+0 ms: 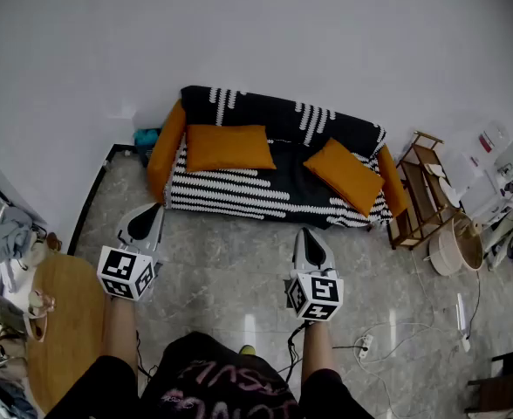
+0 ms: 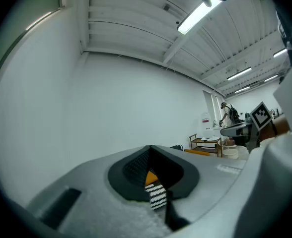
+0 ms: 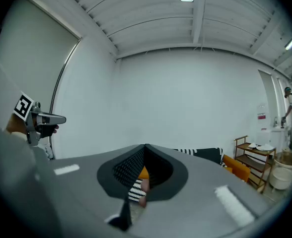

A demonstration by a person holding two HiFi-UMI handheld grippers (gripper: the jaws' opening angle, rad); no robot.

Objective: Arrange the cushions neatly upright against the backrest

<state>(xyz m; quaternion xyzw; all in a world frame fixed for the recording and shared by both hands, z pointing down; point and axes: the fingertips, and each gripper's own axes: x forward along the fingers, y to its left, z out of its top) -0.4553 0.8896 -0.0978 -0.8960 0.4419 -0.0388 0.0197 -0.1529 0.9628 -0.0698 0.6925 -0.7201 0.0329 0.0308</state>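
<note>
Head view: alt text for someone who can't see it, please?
Two orange cushions, left cushion straight, right cushion skewed, sit on a black-and-white sofa. In front, a person holds the left gripper and right gripper, both shut.

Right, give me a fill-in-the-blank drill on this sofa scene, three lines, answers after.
1. The left cushion and right cushion on the sofa are both ____ in colour.
2. The left gripper and right gripper both have their jaws ____, holding nothing.
3. The wooden rack stands at the sofa's ____ end, as the person faces it.
Missing words: orange; shut; right.
</note>
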